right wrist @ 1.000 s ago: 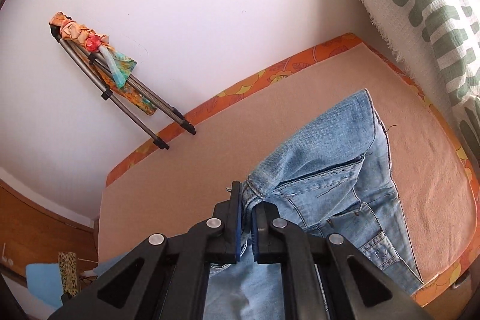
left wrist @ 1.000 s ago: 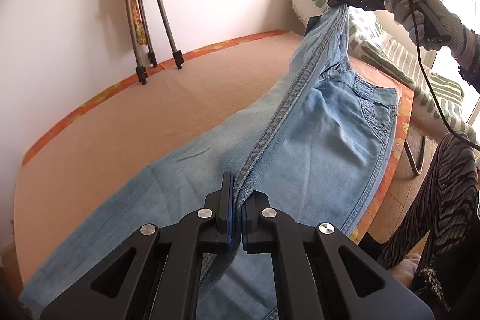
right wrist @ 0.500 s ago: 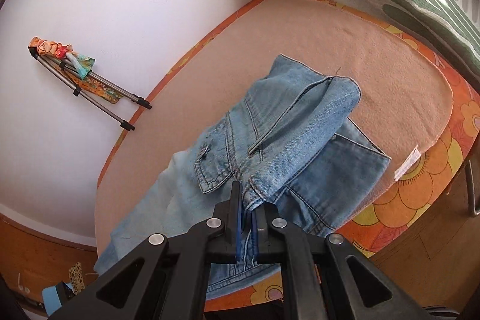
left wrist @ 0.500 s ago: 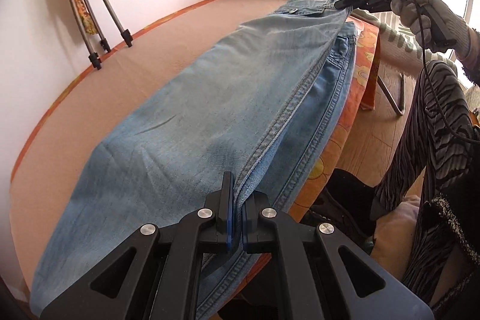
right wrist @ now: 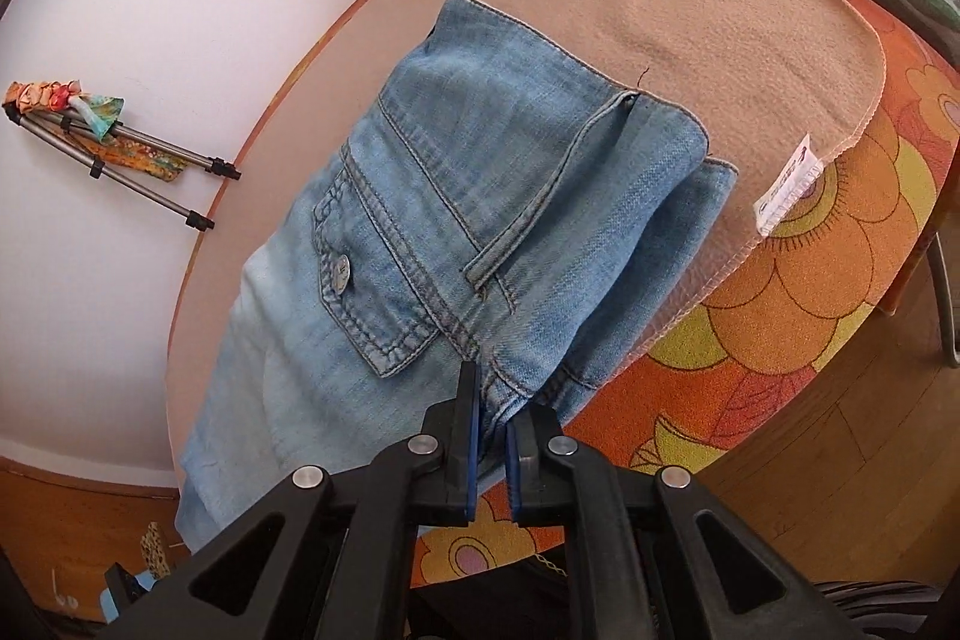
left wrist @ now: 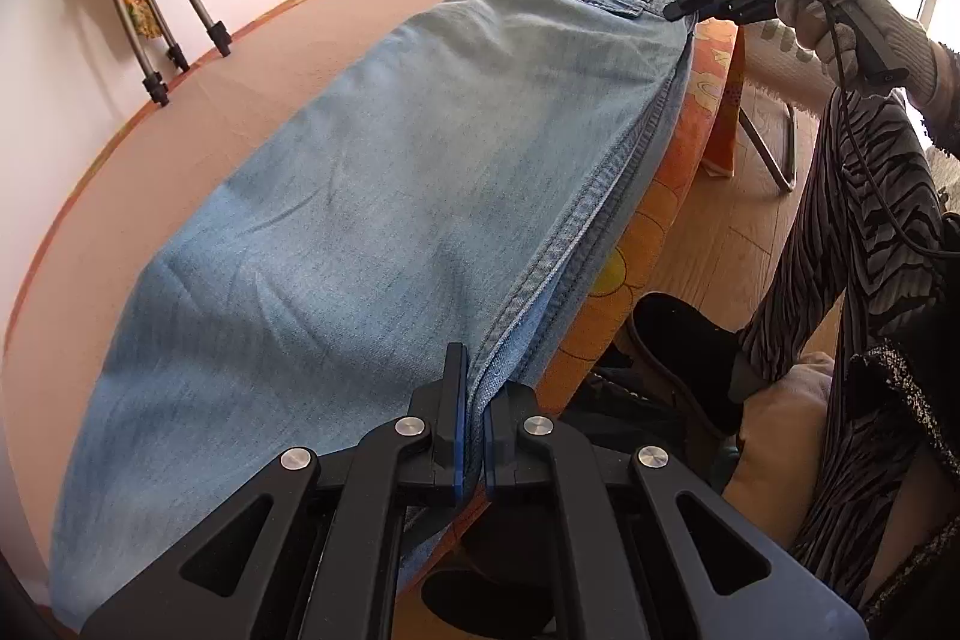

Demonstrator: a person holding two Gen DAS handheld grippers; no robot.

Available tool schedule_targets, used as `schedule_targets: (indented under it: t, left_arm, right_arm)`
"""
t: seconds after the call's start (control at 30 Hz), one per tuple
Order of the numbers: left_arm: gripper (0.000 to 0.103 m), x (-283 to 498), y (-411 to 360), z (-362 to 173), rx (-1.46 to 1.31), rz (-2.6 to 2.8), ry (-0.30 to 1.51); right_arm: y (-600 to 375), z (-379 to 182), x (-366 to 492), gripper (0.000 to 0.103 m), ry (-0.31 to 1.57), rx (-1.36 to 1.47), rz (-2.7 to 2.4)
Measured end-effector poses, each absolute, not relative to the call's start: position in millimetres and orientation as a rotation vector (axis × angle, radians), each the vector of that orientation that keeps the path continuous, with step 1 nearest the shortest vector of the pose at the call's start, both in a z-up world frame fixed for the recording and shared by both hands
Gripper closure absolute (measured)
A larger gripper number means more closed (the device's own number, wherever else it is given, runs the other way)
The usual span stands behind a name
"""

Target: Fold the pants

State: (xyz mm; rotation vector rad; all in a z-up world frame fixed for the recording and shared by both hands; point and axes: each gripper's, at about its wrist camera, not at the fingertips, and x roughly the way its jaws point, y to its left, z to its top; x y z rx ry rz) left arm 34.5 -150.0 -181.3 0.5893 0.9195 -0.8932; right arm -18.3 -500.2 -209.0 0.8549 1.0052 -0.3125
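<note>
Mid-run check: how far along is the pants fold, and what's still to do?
Done: the jeans lie flat on the tan blanket, one leg laid over the other, side seams stacked at the near edge. In hand: the left gripper clamps the seam lower on the leg; the right gripper is at the waistband corner, its jaws just starting to part. Left: let go, then fold the length crosswise, probably hem toward waist.
</note>
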Motion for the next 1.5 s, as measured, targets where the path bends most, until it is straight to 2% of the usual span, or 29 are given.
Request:
schedule_targets:
  t: [0.13, 0.17, 0.23, 0.37, 0.5, 0.77, 0.93, 1.27, 1.37, 1.5]
  left_arm:
    - [0.100, 32.8, -146.1, -180.0, 0.571, -0.899, 0.919]
    - [0.100, 32.4, -145.1, -179.7, 0.565, -0.900, 0.921]
    - [0.098, 32.5, -142.5, -177.8, 0.539, -0.901, 0.933]
    - [0.087, 31.9, -137.2, -172.2, 0.471, -0.892, 0.963]
    - [0.074, 33.2, -124.6, -160.1, 0.387, -0.849, 0.960]
    - [0.068, 36.6, -47.2, -127.2, 0.203, -0.612, 0.907]
    - [0.057, 45.9, 43.3, -126.9, 0.006, -0.338, 0.932]
    - [0.052, 19.4, 254.4, -176.4, -0.602, 0.185, 0.964]
    - [0.046, 5.3, 293.4, -192.5, -0.786, 0.243, 0.948]
    - [0.046, -4.4, 318.7, -213.8, -0.948, 0.322, 0.924]
  right_arm:
    - [-493.9, -193.4, -16.6, 0.075, 1.006, 0.791, -0.362]
    - [-492.4, -188.3, -17.5, 0.072, 1.007, 0.769, -0.383]
    - [-489.8, -175.3, -21.0, 0.060, 0.993, 0.717, -0.424]
    - [-482.8, -138.3, -26.6, 0.058, 0.914, 0.609, -0.473]
    - [-457.3, -110.5, -1.8, 0.050, 0.895, 0.536, -0.324]
    - [-357.0, -94.0, 75.4, 0.048, 0.913, 0.265, 0.040]
    - [-288.2, -108.0, 111.6, 0.048, 0.972, 0.112, 0.264]
    - [-169.5, -143.6, 128.3, 0.049, 1.066, -0.180, 0.564]
    - [-145.0, -151.9, 123.1, 0.049, 1.077, -0.245, 0.613]
    - [-128.6, -158.5, 119.8, 0.049, 1.091, -0.252, 0.650]
